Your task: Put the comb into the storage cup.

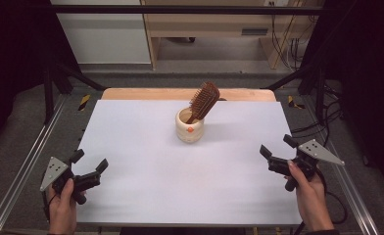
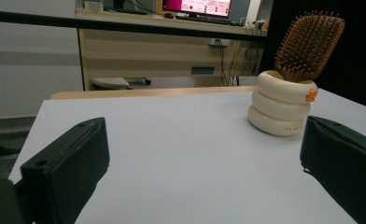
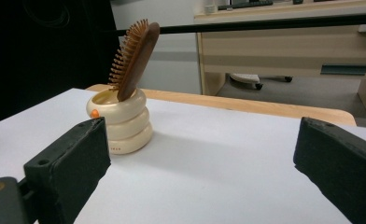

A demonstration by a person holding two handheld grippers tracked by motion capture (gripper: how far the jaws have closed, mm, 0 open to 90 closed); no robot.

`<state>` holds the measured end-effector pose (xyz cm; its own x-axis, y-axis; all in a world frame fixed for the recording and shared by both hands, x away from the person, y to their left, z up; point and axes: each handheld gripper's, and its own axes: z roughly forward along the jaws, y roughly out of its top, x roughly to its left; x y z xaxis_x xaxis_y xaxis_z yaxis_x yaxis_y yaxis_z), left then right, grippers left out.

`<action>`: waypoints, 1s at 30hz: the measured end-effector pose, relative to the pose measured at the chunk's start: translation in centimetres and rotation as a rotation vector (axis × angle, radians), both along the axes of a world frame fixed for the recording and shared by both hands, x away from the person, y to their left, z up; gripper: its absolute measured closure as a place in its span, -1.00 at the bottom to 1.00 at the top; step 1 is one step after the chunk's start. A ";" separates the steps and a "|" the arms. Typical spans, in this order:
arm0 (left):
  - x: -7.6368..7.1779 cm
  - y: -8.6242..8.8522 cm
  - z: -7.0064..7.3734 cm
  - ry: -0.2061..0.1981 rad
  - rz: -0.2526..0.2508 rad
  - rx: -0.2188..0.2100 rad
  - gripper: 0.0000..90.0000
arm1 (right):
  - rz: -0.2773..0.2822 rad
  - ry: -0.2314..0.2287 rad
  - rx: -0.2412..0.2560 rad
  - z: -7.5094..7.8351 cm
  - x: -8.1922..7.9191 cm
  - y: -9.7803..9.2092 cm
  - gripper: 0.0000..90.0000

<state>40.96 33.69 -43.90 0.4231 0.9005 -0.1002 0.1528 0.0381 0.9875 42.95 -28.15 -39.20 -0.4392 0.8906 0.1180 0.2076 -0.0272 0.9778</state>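
A cream ribbed cup with a small orange mark stands upright at the far middle of the white table. A brown wooden hairbrush leans in it, handle down, bristled head up. My left gripper rests open at the near left corner, held by a hand, with nothing between its jaws. Over by the right edge, my right gripper is open as well, also hand-held and empty. Both stand well apart from the cup.
Metal frame rails run along both sides of the table. A wooden board edge shows behind the white top. A light wooden desk and cables stand on the floor beyond.
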 end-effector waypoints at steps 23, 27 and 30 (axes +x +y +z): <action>0.0 0.1 -0.1 0.001 0.006 -0.002 -0.96 | 0.007 0.013 -0.001 -3.3 -1.1 0.6 -0.92; 0.0 0.1 0.0 0.001 0.005 -0.004 -0.96 | 0.011 0.013 0.000 -3.6 -1.1 0.8 -0.92; 0.0 0.1 -0.1 0.001 0.004 -0.003 -0.96 | 0.018 0.012 -0.008 -3.9 -1.2 1.0 -0.92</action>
<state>40.97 33.75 -43.95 0.4191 0.9020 -0.1035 0.1534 0.0419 0.9873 41.78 -27.12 -43.15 -0.4534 0.8836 0.1166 0.2200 -0.0159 0.9754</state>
